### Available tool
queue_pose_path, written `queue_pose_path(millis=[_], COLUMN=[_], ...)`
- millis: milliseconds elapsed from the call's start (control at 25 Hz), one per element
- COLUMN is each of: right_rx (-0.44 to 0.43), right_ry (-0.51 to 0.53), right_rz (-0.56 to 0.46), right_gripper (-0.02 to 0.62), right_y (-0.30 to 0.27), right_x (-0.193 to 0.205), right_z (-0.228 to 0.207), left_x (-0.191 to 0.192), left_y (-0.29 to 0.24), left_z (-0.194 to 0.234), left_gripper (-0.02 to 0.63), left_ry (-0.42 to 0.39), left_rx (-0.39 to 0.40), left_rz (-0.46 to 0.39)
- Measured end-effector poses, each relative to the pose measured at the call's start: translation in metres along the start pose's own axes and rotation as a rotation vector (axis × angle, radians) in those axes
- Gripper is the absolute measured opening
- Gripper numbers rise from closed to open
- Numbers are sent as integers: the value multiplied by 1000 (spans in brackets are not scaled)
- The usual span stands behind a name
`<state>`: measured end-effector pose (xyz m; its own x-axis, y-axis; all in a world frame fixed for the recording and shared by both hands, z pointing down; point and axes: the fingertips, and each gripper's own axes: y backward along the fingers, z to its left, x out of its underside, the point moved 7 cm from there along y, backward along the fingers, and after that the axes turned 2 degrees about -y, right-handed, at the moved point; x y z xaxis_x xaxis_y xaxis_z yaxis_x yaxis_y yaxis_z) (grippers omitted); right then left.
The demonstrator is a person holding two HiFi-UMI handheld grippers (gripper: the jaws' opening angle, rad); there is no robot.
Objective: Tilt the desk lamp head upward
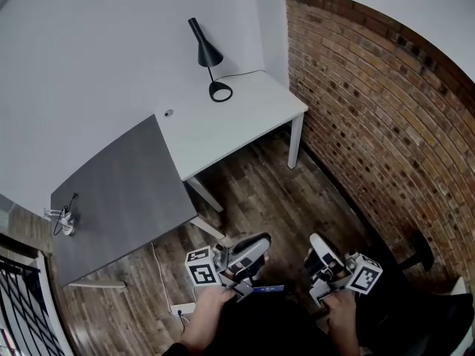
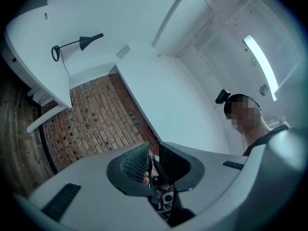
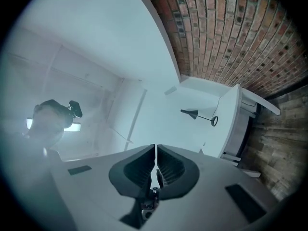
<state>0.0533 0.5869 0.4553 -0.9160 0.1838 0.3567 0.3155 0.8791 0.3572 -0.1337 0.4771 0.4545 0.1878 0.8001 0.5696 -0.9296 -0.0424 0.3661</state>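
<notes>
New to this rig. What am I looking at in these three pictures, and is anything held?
No robot here: a person holds a two-jaw gripper in each hand. The head view comes from a camera on the person's head, looking down at the left gripper and right gripper. Each other picture comes from a camera riding on one gripper, looking along its jaws. A black desk lamp stands on the white desk by the brick wall; a grey desk sits beside it. Right jaws are together, left jaws a sliver apart; both empty.
</notes>
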Motion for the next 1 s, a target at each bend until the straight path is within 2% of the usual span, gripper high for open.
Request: queue_pose_path(millis=[240, 480, 640, 1000], right_rx=[3, 41, 66, 110], right_ry=[-10, 27, 62, 135], right_rz=[16, -17, -36, 33], right_gripper=[17, 17, 17, 17], right_y=[-12, -29, -58, -157], right_x=[-12, -44, -74, -119], right_z=[-15, -44, -60, -84], left_x=[-11, -35, -68, -156], left_y=[-20, -56, -77, -106], left_z=[28, 76, 116, 184], left_gripper=[64, 64, 64, 63], left_ry=[19, 55, 86, 132], left_rx=[-12, 50, 77, 155], left_rz=[-10, 19, -1, -89])
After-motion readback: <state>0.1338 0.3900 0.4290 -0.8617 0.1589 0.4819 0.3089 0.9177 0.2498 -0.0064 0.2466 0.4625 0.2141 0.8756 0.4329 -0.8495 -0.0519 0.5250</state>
